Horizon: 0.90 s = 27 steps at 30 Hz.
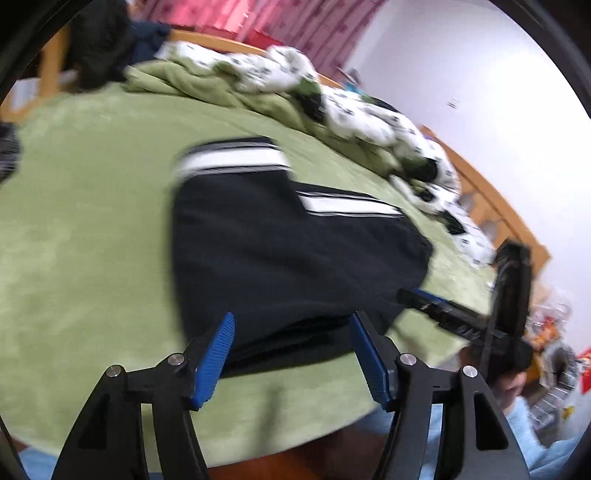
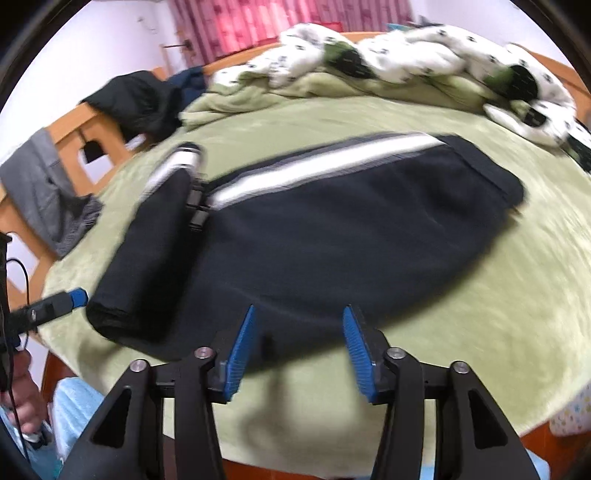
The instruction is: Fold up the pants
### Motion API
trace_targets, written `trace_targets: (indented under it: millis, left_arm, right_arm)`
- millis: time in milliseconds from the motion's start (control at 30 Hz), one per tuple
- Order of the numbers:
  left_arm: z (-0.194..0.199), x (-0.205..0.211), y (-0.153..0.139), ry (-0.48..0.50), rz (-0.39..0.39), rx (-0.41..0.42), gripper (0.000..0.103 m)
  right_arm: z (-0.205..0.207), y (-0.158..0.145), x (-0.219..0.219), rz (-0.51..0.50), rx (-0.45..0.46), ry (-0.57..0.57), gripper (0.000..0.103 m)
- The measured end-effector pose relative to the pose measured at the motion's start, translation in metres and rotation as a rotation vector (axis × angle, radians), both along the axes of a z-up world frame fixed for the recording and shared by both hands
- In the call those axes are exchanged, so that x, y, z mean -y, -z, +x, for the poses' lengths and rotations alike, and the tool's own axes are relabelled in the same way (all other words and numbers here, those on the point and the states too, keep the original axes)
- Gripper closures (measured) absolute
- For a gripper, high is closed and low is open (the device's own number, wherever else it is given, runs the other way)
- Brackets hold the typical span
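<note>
Black pants [image 1: 277, 240] with a white side stripe lie folded on the green blanket, one part laid over the other. My left gripper [image 1: 291, 321] hovers open over the near edge of the pants, its blue pads apart and pressing on nothing. In the right wrist view the pants [image 2: 332, 229] stretch across the bed, with a folded-over leg at the left. My right gripper [image 2: 300, 312] is open above their near edge and holds nothing. A finger [image 1: 421, 297] of the right gripper shows at the pants' right end, and a finger [image 2: 75, 298] of the left gripper shows by the left end.
The green blanket [image 2: 480, 295] covers the bed. A crumpled white patterned duvet [image 2: 406, 59] lies along the far side. Dark clothes [image 2: 136, 99] and a grey garment [image 2: 37, 184] hang on the wooden bed frame [image 2: 70, 129]. A pink curtain [image 2: 277, 18] hangs behind.
</note>
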<state>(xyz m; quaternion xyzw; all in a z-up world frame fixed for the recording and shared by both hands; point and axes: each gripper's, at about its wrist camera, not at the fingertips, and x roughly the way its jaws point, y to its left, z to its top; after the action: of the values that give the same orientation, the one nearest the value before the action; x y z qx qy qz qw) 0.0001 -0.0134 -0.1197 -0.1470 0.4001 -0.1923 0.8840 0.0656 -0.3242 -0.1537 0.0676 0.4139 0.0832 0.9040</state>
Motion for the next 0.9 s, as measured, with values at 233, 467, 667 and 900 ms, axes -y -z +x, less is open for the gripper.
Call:
trace_targets:
  millis: [233,467,667,900]
  left_arm:
    - [-0.01,-0.059,0.029,-0.164,0.053,-0.084,0.041]
    - [-0.005,-0.068,0.035,-0.196,0.045,-0.112,0.041]
    - [0.007,-0.052,0.037,-0.176,0.033,-0.144,0.041]
    - [0.019,-0.012,0.031,-0.149,-0.005,-0.131,0.041]
  right_arm:
    - [0.028,-0.001,-0.065,0.182,-0.023,-0.111,0.05]
    - [0.048,0.023,-0.097,0.293,-0.093,-0.115,0.08]
    - [0.037,-0.022,-0.094,0.165,0.104,-0.186,0.086]
    - [0.042,-0.069,-0.022,-0.025,0.267,-0.134,0.088]
